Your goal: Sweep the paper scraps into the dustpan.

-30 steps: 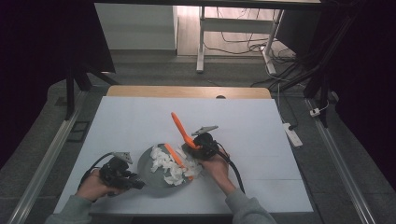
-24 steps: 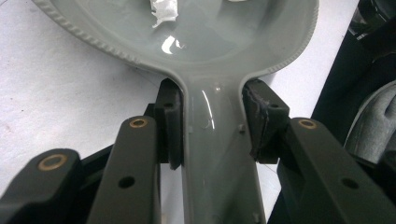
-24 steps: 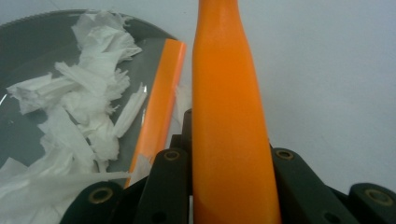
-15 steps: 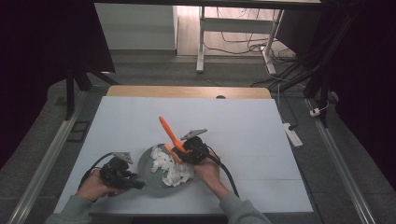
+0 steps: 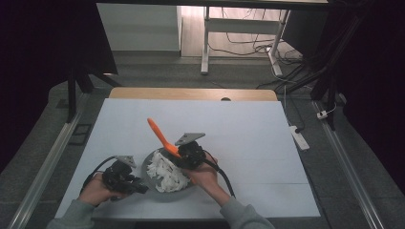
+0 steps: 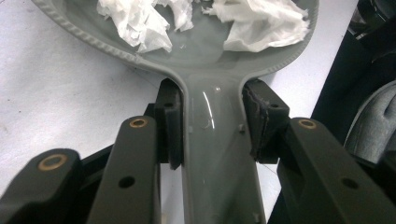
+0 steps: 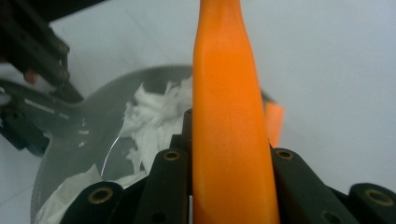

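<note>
Over table [image 5: 248, 124], orange spatula [image 5: 161, 136] + right claw [image 5: 184, 155] further left.

Right gripper [image 7: 231, 154]: two black jaws are rising from the bottom edge and pressing both sides of the orange handle.
Orange handle [image 7: 229, 116]: is running up between the jaws past the top edge; a second orange part is showing just right of it, behind.
Grey pan [image 7: 70, 154]: is lying left of and beyond the jaws.
White crumpled paper [image 7: 156, 114]: is sitting in the pan, just left of the handle.
Other gripper [image 7: 32, 51]: is showing at the far upper left, at the pan's handle.
White table [image 7: 336, 70]: is spreading right of the jaws.
</note>
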Demonstrator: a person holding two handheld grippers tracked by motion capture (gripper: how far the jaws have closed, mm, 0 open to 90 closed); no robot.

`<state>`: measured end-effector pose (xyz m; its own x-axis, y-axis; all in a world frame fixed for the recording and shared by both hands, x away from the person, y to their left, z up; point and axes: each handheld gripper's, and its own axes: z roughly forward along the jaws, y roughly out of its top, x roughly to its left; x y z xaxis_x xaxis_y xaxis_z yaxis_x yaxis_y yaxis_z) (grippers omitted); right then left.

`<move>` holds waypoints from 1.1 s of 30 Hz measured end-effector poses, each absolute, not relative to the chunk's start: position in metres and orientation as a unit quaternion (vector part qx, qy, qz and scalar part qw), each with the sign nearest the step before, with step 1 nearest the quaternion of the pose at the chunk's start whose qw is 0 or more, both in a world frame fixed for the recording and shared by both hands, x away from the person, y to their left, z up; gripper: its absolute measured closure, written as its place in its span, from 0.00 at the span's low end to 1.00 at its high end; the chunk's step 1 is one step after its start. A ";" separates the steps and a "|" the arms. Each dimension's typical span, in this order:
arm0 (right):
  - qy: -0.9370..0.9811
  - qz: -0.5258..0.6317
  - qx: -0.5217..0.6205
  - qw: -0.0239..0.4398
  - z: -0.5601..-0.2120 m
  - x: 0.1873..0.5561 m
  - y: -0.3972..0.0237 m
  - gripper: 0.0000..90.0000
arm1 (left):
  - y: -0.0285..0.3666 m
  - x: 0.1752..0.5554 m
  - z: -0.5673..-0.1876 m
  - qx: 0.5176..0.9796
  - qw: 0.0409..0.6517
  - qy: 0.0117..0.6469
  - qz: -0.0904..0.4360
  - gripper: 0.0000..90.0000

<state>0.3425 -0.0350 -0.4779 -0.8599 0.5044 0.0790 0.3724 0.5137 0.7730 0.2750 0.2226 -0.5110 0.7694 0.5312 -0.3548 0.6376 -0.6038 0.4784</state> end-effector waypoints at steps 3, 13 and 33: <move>0.855 0.437 0.265 0.090 -0.470 0.348 -0.047 0.85 | 0.222 0.275 -0.511 0.891 0.301 0.328 -0.088 0.68; 0.843 0.428 0.306 0.112 -0.469 0.366 -0.075 0.85 | 0.223 0.275 -0.512 0.891 0.301 0.329 -0.089 0.68; 0.845 0.357 0.381 0.117 -0.498 0.367 -0.129 0.85 | 0.215 0.268 -0.513 0.889 0.304 0.333 -0.086 0.69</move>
<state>0.3668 -0.1287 -0.4982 -0.6821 0.7274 0.0749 0.5603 0.4540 0.6929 0.2678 0.2147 -0.5129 0.7639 0.5387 -0.3552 0.6434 -0.5938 0.4831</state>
